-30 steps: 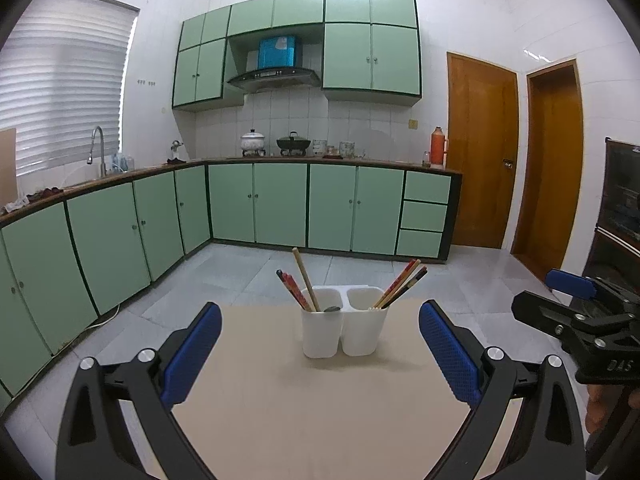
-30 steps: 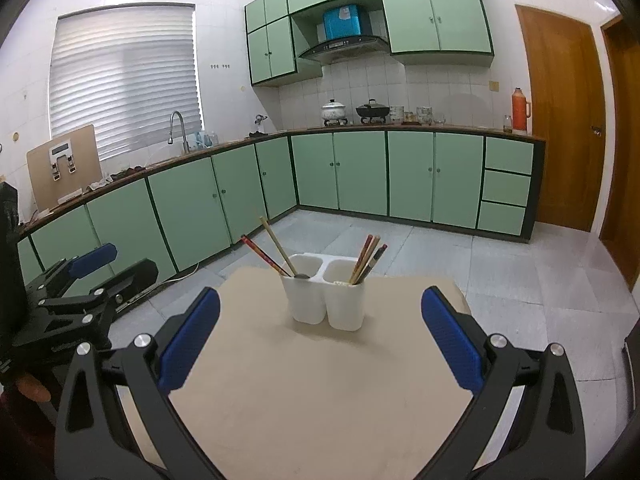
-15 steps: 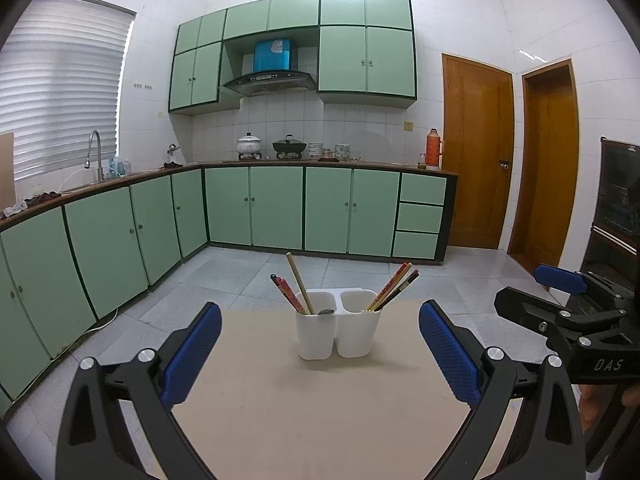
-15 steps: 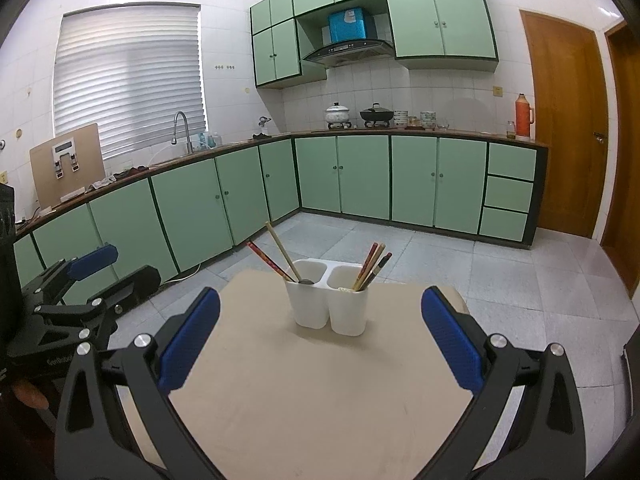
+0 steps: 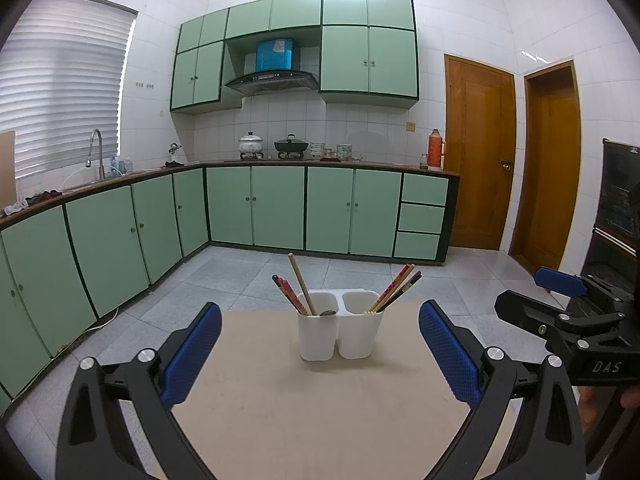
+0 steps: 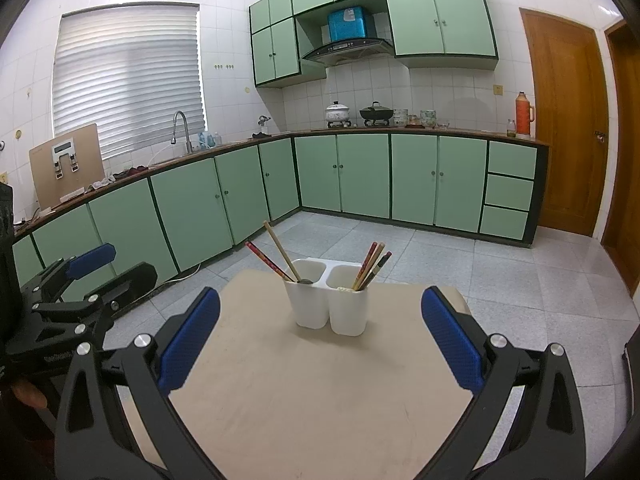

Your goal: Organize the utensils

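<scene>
We are holding both grippers, left (image 5: 320, 354) and right (image 6: 320, 346), jaws apart and empty, lining up squarely on the holder (image 5: 339, 324) at frame centre.

Chopstick (image 5: 298, 286) lower ends hide inside the white holder (image 5: 340, 330) (opaque walls).

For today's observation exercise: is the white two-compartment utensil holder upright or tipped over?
Upright. The utensil holder stands flat on the table, both openings facing up, with chopsticks leaning out of each compartment.
</scene>
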